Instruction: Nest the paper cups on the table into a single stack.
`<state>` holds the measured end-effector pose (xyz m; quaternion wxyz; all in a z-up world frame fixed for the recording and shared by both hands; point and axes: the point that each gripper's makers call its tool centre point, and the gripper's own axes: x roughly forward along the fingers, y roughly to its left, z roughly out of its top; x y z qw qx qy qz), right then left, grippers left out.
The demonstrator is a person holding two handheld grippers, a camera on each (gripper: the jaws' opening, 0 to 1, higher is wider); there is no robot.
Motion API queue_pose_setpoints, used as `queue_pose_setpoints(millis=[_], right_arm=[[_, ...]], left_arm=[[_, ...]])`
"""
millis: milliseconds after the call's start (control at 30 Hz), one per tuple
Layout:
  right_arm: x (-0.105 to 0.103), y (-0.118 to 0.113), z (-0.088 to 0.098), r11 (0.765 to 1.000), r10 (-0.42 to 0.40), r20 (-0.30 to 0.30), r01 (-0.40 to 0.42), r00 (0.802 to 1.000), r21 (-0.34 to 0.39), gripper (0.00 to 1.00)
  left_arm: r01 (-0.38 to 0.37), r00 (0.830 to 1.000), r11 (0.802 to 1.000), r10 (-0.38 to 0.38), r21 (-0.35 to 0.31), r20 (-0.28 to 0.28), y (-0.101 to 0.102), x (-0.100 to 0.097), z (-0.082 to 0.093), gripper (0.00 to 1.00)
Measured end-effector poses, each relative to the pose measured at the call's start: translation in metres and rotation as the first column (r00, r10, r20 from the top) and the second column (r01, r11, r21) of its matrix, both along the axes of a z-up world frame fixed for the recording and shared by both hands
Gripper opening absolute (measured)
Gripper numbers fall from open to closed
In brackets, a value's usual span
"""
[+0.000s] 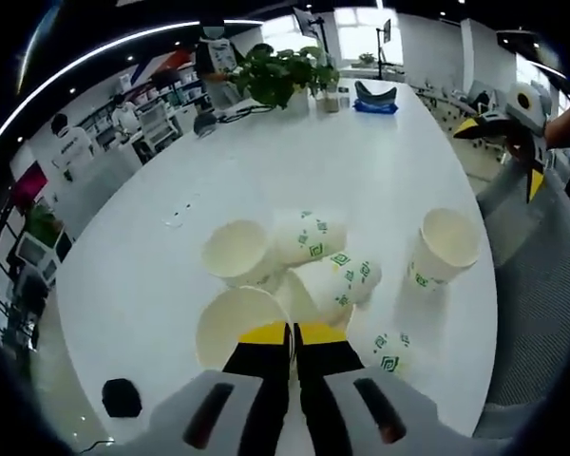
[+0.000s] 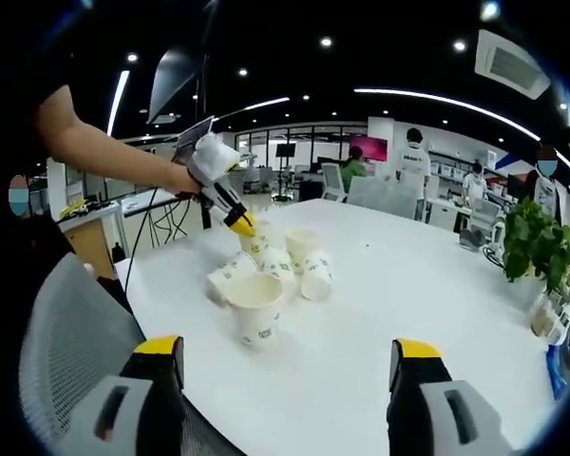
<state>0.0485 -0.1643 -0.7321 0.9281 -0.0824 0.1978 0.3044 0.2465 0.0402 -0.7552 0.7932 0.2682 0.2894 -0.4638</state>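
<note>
Five paper cups clustered mid-bench, one upright at three o'clock. Left tool pinches the nearest cup's rim, likely to lift it for nesting. Right tool wide, waiting.

Right hand-held gripper: two grey jaws with yellow tips rise from the bottom edge, set wide apart, nothing between them. They hover above the near edge of the round white table. Upright white paper cup with green print stands nearest, mouth up. Behind it, a cluster of white paper cups with green print, some lying on their sides, one upright. Left hand-held gripper, yellow-tipped, held in a person's hand, reaches into the cluster from the left, its tips at the rim of a cup. Grey mesh chair back at lower left. Green potted plant at the far right of the table.
</note>
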Motion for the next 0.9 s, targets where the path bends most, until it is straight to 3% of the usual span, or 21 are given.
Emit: queue_pose_setpoints(millis=[467, 900], right_arm=[[0.0, 0.0, 0.002, 1.0, 0.0, 0.002, 0.0, 1.0, 0.014, 0.95], [0.0, 0.0, 0.002, 1.0, -0.003, 0.003, 0.003, 1.0, 0.015, 0.95]], left_arm=[[-0.028, 0.999, 0.999, 0.029, -0.035, 0.038, 0.0, -0.001, 0.05, 0.0], [0.051, 0.998, 0.998, -0.049, -0.045, 0.036, -0.014, -0.028, 0.083, 0.0]])
